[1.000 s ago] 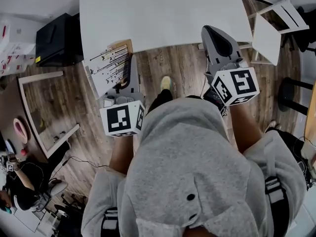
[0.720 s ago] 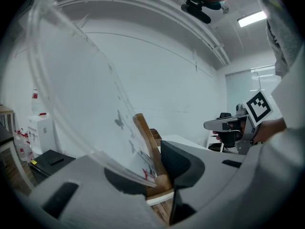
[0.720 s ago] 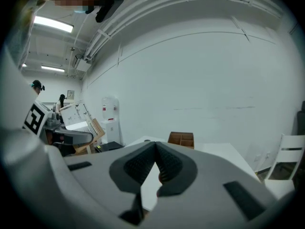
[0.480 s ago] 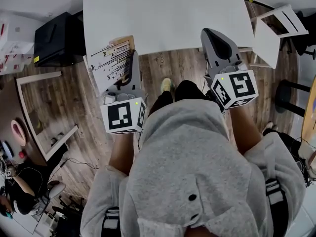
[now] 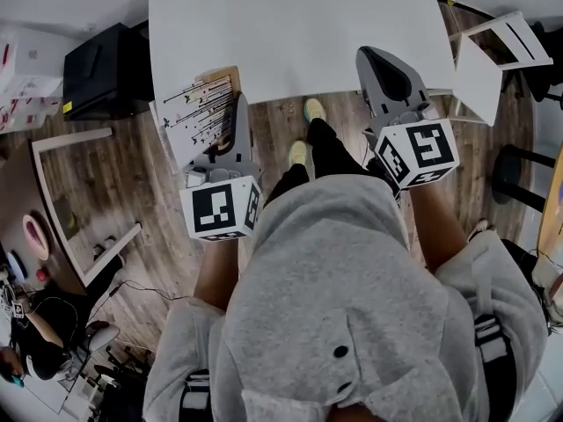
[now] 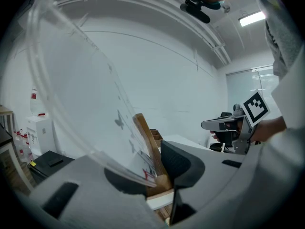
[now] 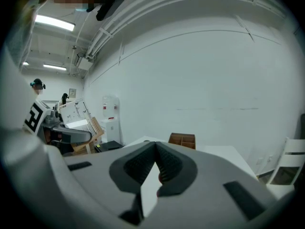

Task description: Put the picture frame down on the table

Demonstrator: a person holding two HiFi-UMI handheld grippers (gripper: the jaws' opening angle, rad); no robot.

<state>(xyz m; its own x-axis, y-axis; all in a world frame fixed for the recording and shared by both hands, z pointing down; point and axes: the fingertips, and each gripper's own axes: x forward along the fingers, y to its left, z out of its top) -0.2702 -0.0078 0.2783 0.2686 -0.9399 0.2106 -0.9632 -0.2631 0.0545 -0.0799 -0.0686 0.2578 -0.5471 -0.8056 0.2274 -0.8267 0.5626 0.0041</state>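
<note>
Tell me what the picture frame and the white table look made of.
The light-brown picture frame looks like wood, by its brown grainy edge; its clear front sheet is glossy, glass or plastic. The white rectangular table has a smooth matte top, perhaps laminate or painted board.

Picture frame (image 5: pixel 193 117) in left tongs (image 5: pixel 239 112) at table (image 5: pixel 290 33) edge, right tongs (image 5: pixel 384 60) alongside rightward.

In left gripper (image 6: pixel 158 171): picture frame (image 6: pixel 146 138) (tilted)
</note>
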